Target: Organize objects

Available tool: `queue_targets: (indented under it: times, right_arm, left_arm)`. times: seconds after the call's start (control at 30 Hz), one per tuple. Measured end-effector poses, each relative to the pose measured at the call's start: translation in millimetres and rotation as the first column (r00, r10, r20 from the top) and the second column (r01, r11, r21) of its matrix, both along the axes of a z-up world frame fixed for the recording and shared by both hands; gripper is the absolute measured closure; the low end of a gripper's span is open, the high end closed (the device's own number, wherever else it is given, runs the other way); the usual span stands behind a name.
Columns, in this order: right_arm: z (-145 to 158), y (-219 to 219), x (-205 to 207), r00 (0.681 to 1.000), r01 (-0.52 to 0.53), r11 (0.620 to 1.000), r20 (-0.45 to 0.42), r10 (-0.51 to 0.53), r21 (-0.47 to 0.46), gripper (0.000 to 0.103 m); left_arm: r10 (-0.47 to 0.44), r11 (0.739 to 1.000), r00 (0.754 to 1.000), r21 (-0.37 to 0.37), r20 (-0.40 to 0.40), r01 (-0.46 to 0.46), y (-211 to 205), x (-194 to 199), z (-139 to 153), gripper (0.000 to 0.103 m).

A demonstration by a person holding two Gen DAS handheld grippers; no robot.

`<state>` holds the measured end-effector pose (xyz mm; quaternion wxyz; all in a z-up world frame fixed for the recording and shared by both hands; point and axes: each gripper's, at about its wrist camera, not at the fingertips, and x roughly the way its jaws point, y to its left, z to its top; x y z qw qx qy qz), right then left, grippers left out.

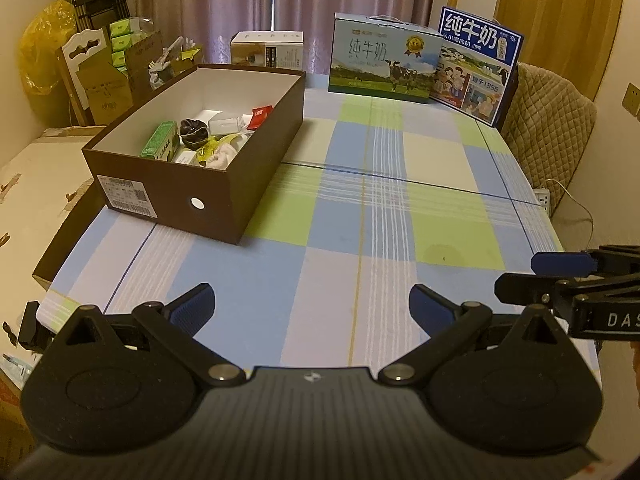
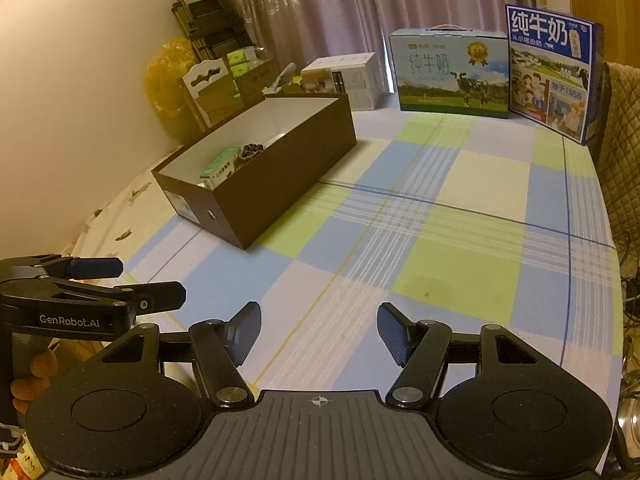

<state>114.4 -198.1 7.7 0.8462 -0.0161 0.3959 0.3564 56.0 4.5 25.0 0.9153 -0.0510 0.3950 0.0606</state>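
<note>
Left wrist view: left tool sits low over the near edge of the surface, fingers spread wide, nothing between the blue pads. The right tool enters from the right edge, side-on. In the right wrist view the right tool is likewise spread, pads apart and empty, hovering above the checked blue, green and white cloth. The left tool shows at that frame's left edge, with fingers of the person's hand visible below it.

Middle distance, left side of the surface: an open brown box with white inner walls, a white label and a round hole on its near end. Inside it, clustered toward the near half: a green carton against the left wall, a dark round ruffled item just beside it, a white packet, a small red packet toward the right wall, and pale crumpled pieces nearest the camera. From the right wrist only the green carton and the dark item clear the box wall.

Far edge: two milk cartons stand upright, a light blue one with a cow and a dark blue one just beside it, leaning at an angle. A white box stands behind the brown box. Curtains hang behind.
</note>
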Motion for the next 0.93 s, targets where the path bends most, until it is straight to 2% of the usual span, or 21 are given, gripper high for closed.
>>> queue_targets:
  times: [0.93]
  right_arm:
    - [-4.5,-6.7,-1.3,1.000,0.000,1.000,-0.009,0.000,0.000,0.041]
  left_arm:
    - [0.003,1.000,1.000,0.005,0.013,-0.003,-16.7,-0.6,1.6,0.001]
